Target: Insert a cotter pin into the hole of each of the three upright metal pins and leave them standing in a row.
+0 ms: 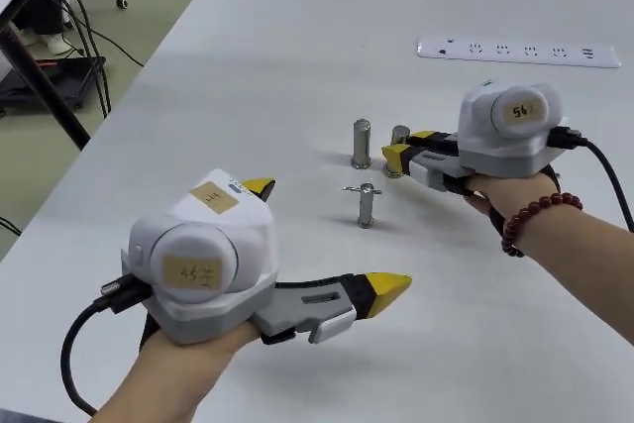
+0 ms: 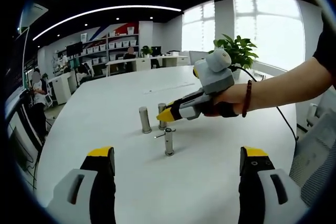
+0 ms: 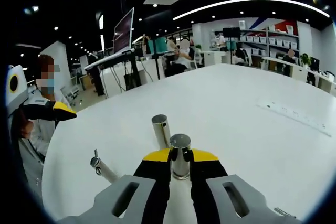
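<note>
Metal pin [image 3: 180, 144] — in right gripper [image 3: 180, 158]

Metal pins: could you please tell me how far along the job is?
Done: the nearest pin has a cotter pin through its top. In hand: the right gripper is shut on a second pin. Left: that pin and the third pin show no cotter pin; the left gripper is open.
</note>
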`<move>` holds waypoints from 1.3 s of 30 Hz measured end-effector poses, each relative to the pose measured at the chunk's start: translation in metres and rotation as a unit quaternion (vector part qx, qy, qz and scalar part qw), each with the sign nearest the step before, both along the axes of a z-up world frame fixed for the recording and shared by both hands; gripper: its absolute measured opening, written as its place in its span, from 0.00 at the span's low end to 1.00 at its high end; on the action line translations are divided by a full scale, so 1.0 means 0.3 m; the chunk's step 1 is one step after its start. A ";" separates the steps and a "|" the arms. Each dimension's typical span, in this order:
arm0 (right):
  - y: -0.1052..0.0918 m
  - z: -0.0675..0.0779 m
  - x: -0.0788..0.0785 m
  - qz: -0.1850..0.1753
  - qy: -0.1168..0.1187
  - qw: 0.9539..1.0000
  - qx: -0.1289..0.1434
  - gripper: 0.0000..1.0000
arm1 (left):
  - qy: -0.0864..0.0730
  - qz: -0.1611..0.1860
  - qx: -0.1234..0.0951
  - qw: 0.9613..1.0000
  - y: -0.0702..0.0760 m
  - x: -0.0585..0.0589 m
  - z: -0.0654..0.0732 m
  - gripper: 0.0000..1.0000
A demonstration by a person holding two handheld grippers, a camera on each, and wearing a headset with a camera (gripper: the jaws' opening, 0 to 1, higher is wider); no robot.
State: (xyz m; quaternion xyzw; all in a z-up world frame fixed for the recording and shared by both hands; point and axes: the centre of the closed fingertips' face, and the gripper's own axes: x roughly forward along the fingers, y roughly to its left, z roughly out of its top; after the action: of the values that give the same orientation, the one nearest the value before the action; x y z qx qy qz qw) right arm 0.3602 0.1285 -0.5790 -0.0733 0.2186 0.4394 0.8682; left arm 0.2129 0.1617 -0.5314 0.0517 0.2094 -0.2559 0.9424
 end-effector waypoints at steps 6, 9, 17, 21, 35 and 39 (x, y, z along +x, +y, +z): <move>-0.021 0.008 -0.048 0.010 -0.004 1.000 -0.008 0.08 | 0.004 -0.001 0.000 1.000 -0.001 -0.003 -0.006 0.99; -0.040 0.016 -0.070 0.017 -0.007 1.000 -0.013 0.08 | 0.001 -0.003 -0.003 1.000 -0.003 -0.004 0.000 0.99; -0.086 0.028 -0.134 0.039 -0.016 0.999 -0.025 0.08 | -0.007 -0.010 -0.014 1.000 -0.021 0.009 0.013 0.99; -0.111 0.030 -0.149 0.047 -0.022 0.998 -0.033 0.08 | -0.008 -0.016 -0.013 1.000 -0.028 0.008 0.015 0.99; -0.118 0.026 -0.306 0.079 -0.016 0.996 -0.034 0.08 | -0.007 -0.017 -0.008 1.000 -0.023 0.007 0.012 0.97; -0.115 0.013 -0.329 0.086 -0.016 0.995 -0.038 0.08 | -0.007 -0.016 -0.005 1.000 -0.020 0.006 0.010 0.97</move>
State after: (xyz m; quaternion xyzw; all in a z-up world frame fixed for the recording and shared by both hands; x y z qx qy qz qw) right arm 0.2614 0.0940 -0.5750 -0.1318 0.2142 0.5024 0.8273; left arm 0.2148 0.1556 -0.5284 0.0518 0.2009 -0.2717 0.9397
